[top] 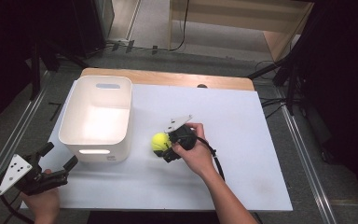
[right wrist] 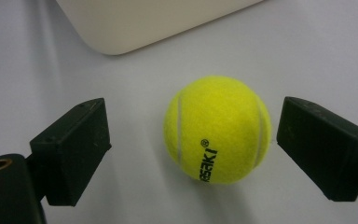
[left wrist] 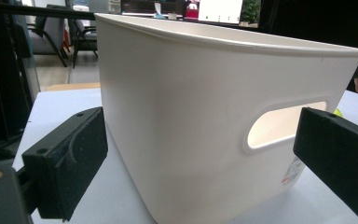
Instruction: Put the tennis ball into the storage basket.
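The right gripper [right wrist: 193, 149] has its jaws open around the yellow ball [right wrist: 216, 129] (mid-frame), not touching. The left gripper [top: 58, 156], lower left, is open too, near the white bin [top: 98, 116].

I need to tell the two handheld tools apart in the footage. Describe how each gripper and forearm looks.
Both tools are black. The left gripper carries a grey three-cornered plate with dark dots on top; the right gripper has a similar pale plate and a black cable trailing back along the forearm. Their jaws are blocky, matte black rectangular pads with small screw holes. Both forearms are bare, with no sleeves or gloves in view.
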